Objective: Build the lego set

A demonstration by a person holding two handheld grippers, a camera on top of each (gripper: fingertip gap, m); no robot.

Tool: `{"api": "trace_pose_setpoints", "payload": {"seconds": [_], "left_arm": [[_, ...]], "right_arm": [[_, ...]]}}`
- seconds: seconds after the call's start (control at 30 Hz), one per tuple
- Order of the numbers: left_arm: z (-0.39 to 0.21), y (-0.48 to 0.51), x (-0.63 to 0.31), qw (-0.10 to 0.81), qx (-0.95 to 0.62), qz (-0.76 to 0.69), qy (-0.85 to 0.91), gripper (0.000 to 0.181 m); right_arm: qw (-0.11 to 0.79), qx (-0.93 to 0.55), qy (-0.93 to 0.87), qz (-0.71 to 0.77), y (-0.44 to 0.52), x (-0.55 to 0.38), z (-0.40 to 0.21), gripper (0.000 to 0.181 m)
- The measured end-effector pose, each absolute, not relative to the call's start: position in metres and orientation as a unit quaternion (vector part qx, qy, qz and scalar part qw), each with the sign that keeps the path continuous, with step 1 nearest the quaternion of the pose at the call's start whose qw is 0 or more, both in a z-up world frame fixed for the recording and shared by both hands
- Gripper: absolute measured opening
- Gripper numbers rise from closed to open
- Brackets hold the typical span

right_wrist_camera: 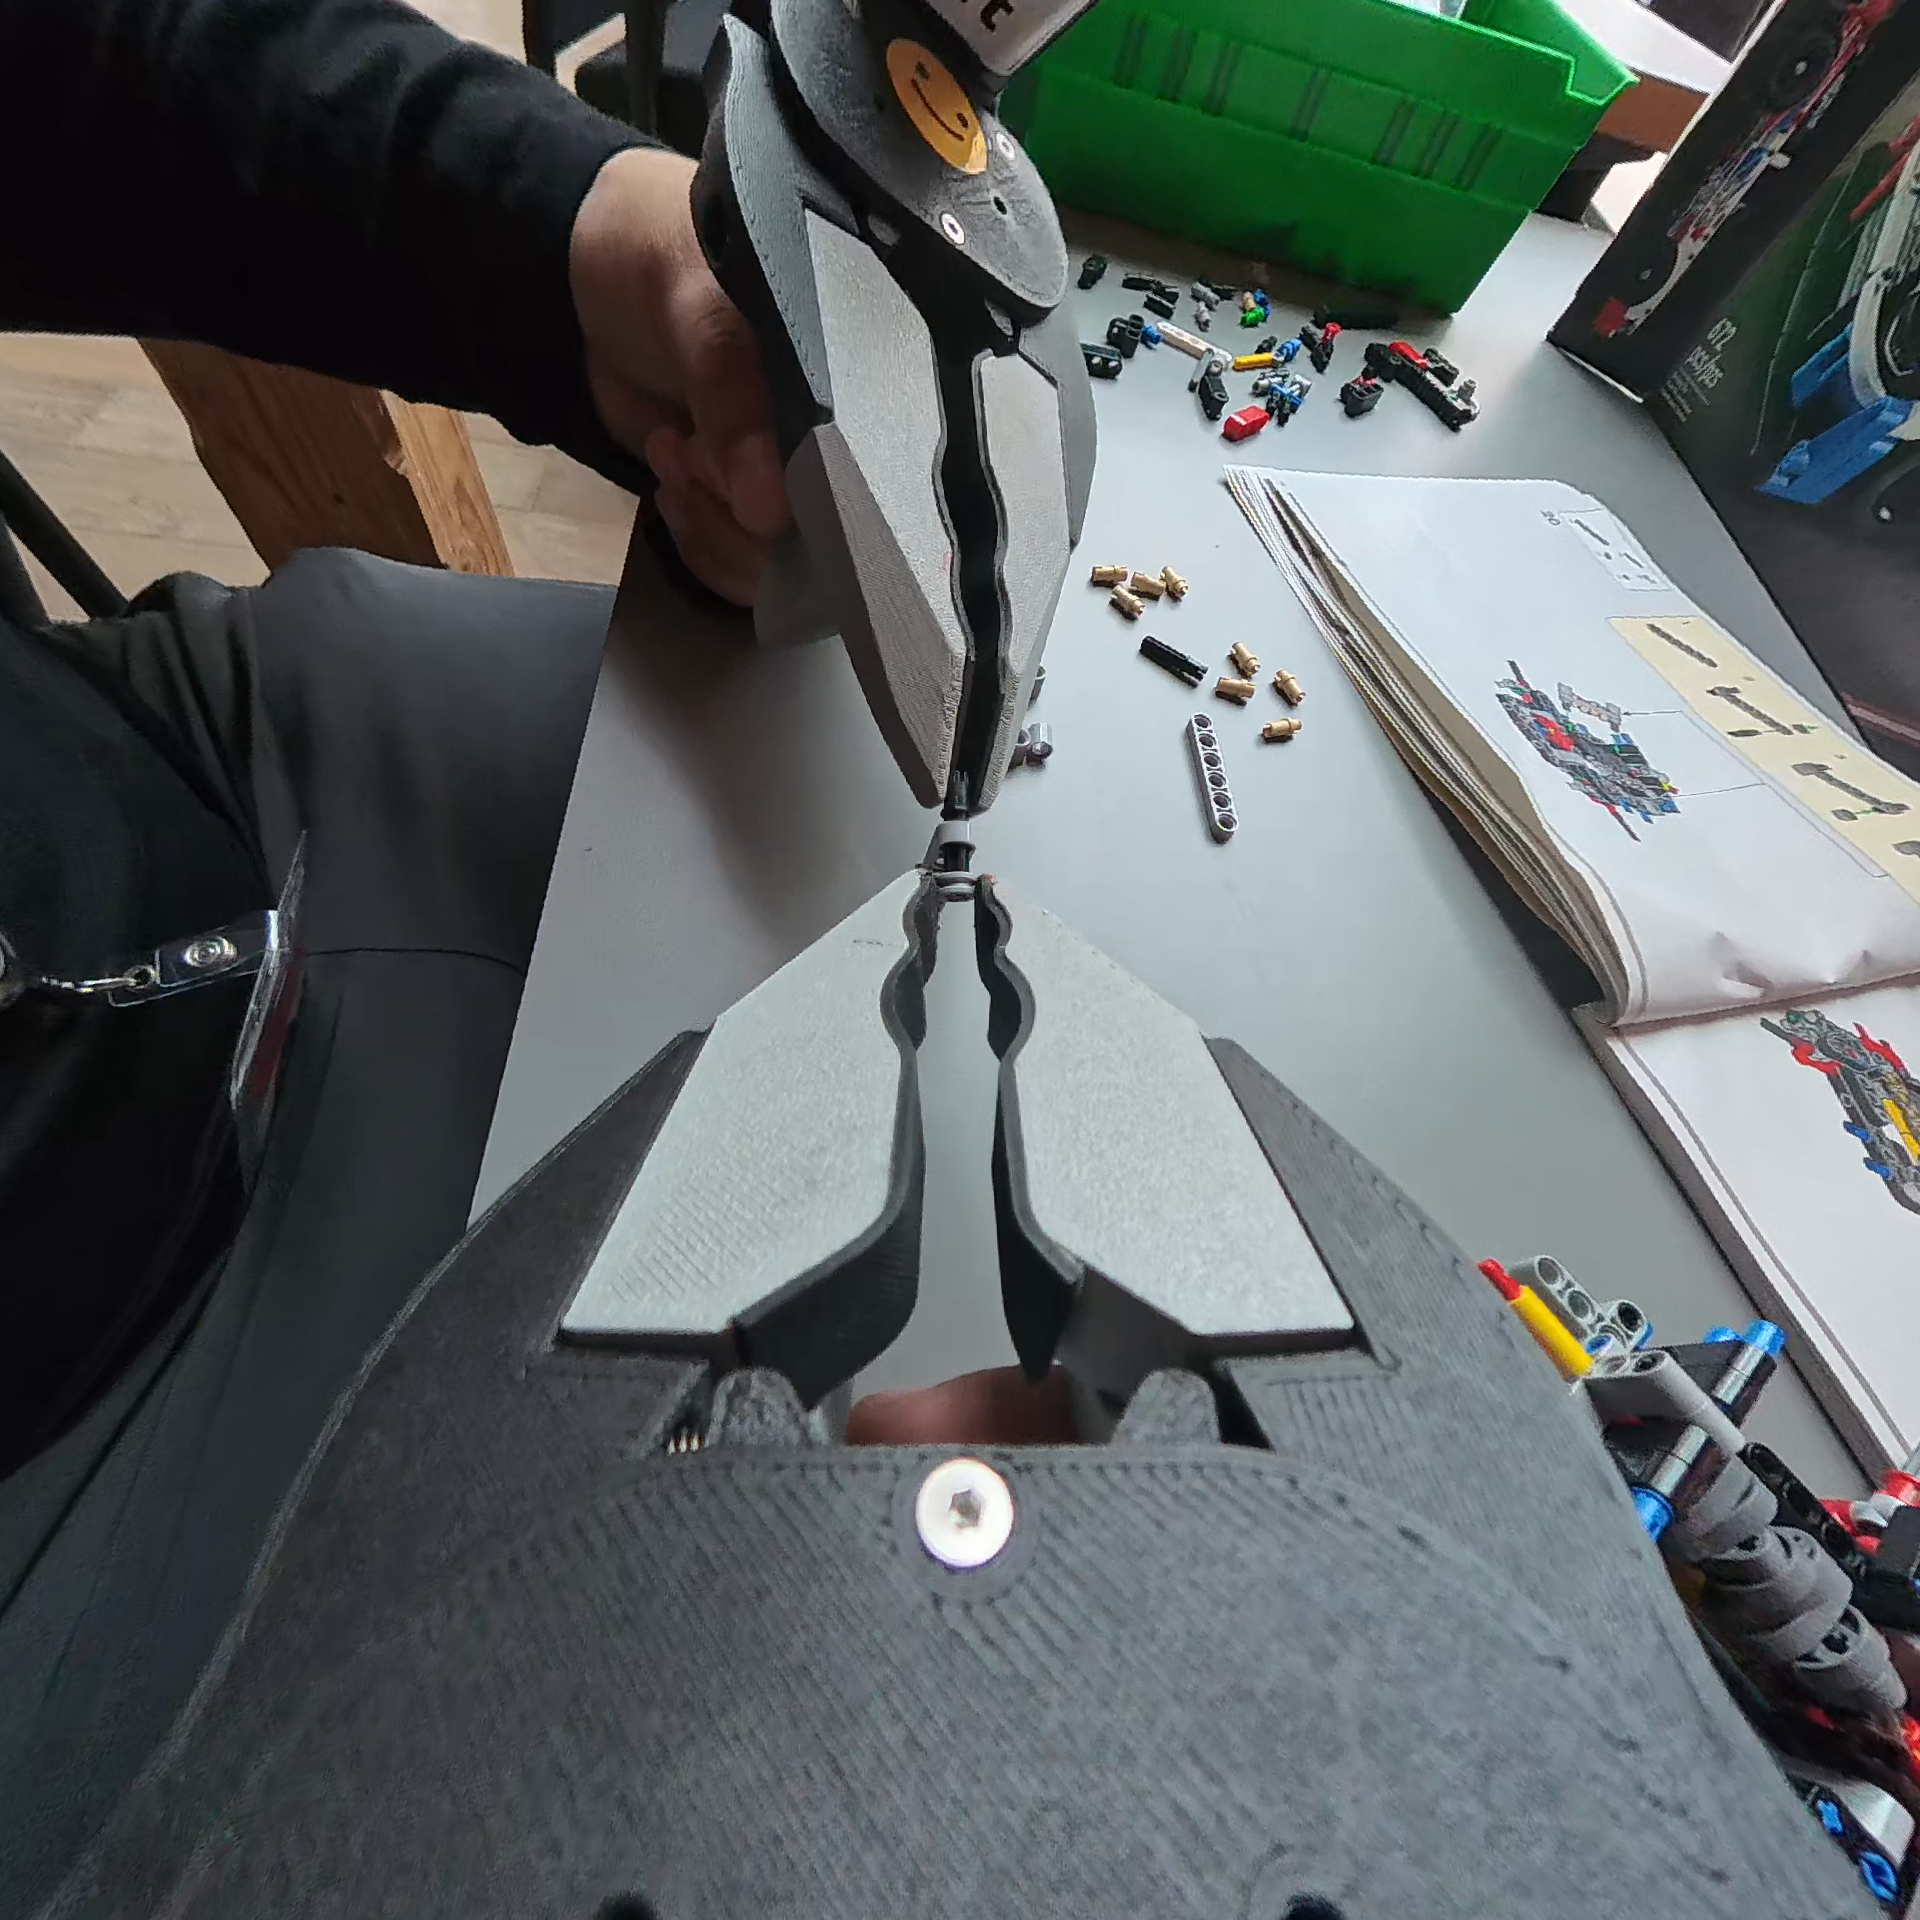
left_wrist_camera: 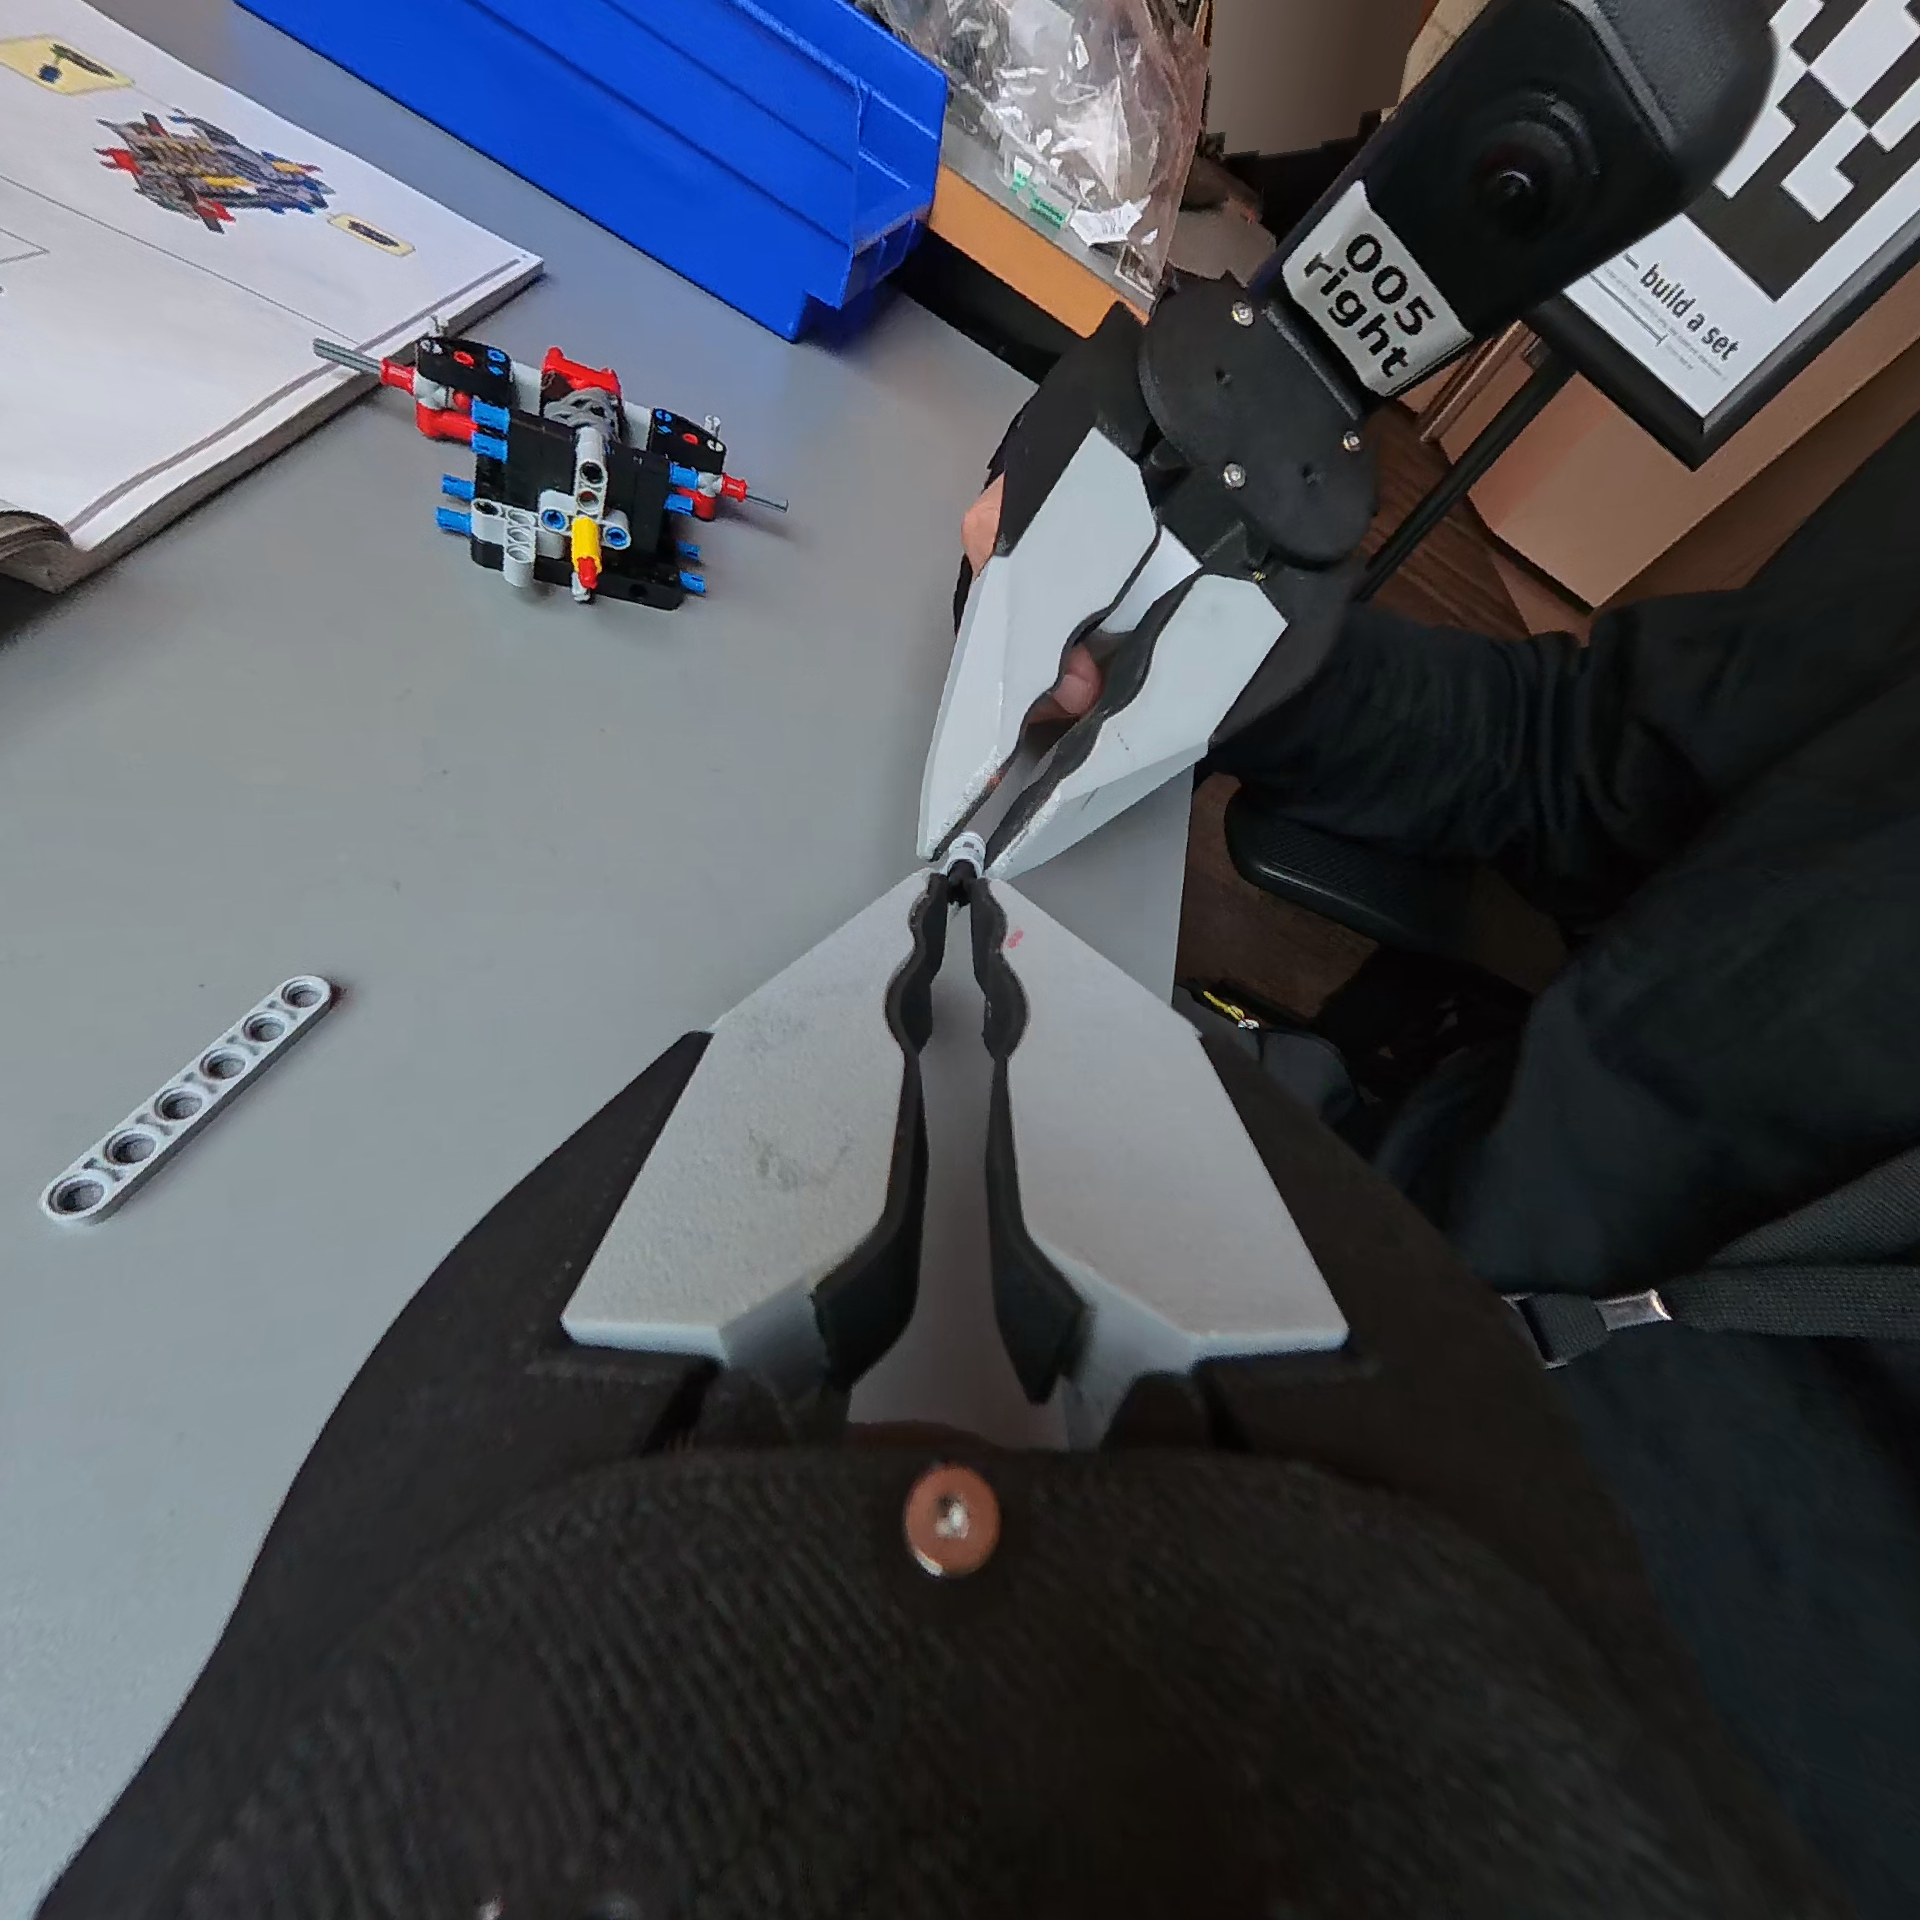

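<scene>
My left gripper (left_wrist_camera: pixel 954 891) and my right gripper (right_wrist_camera: pixel 954 896) meet tip to tip above the front edge of the grey table (left_wrist_camera: pixel 520 831). The left is shut on a small black pin (left_wrist_camera: pixel 950 881), which also shows in the right wrist view (right_wrist_camera: pixel 957 802). The right is shut on a small grey connector (right_wrist_camera: pixel 956 837), which also shows in the left wrist view (left_wrist_camera: pixel 967 844). The two parts touch end to end. The part-built Lego assembly (left_wrist_camera: pixel 582 488), black with red, blue and yellow parts, stands on the table beyond. A grey beam with several holes (left_wrist_camera: pixel 187 1101) lies flat to the left.
The open instruction book (left_wrist_camera: pixel 208 260) lies at the back left, with a blue bin (left_wrist_camera: pixel 644 135) behind it. In the right wrist view there are tan pins (right_wrist_camera: pixel 1143 587), a pile of loose parts (right_wrist_camera: pixel 1278 353), a green bin (right_wrist_camera: pixel 1299 135) and the set's box (right_wrist_camera: pixel 1787 260). The grippers are tip to tip, or close to it. From either gripper's tips it is about 15 centimetres to the part-built Lego assembly (left_wrist_camera: pixel 582 488).
</scene>
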State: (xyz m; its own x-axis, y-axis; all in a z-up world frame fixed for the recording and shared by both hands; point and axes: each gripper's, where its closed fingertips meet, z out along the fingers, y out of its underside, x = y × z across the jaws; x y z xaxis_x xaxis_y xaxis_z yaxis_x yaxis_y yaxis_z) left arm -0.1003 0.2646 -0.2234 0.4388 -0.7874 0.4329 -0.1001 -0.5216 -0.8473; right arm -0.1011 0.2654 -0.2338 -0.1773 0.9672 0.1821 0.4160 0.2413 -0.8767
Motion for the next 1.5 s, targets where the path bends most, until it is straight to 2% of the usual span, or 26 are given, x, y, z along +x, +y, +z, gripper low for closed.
{"api": "trace_pose_setpoints", "payload": {"seconds": [0.37, 1.0, 1.17, 1.33, 1.4, 1.5], "left_arm": [[-0.238, 0.258, -0.097, 0.351, -0.774, -0.42, 0.318, 0.002], [-0.241, 0.257, -0.091, 0.35, -0.777, -0.408, 0.326, 0.002], [-0.258, 0.263, -0.093, 0.336, -0.808, -0.343, 0.342, 0.002], [-0.254, 0.264, -0.094, 0.348, -0.8, -0.348, 0.343, 0.002], [-0.251, 0.267, -0.096, 0.359, -0.798, -0.347, 0.338, 0.003], [-0.247, 0.268, -0.096, 0.369, -0.79, -0.351, 0.341, 0.002]], "right_arm": [[0.364, -0.505, -0.704, 0.341, 0.26, -0.098, -0.248, 0.003], [0.364, -0.494, -0.714, 0.337, 0.255, -0.099, -0.247, 0.002], [0.359, -0.507, -0.733, 0.278, 0.265, -0.101, -0.265, 0.003], [0.395, -0.487, -0.728, 0.277, 0.266, -0.102, -0.259, 0.004], [0.405, -0.482, -0.724, 0.284, 0.266, -0.103, -0.255, 0.023], [0.405, -0.487, -0.717, 0.291, 0.269, -0.101, -0.253, 0.026]]}}
